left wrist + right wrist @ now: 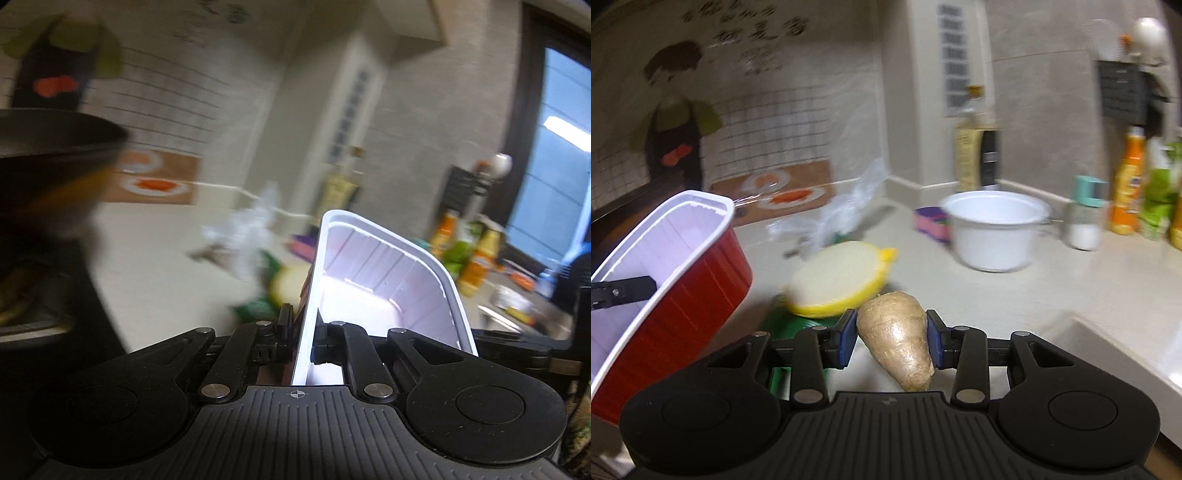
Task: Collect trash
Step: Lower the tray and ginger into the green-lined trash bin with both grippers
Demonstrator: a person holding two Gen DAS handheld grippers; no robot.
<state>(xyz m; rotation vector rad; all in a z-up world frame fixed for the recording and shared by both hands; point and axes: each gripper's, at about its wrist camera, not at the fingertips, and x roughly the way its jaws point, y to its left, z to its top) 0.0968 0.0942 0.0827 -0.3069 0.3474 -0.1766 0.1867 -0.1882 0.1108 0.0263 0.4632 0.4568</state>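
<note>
left gripper (303, 332) is clamped on the side wall of the red tub (683, 280), holding it tilted off the counter (1015, 295), likely so its mouth can receive scraps. right gripper (892, 339) pinches the ginger piece (897, 343) at the near edge, just right of the tub. 2 items are held.

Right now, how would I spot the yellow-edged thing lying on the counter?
Start at the pale kitchen counter and find the big white pot. To its left, past the brown ginger root gripped by the right tool, lies a round yellow-rimmed sponge, the only flat disc with a cream top.
</note>
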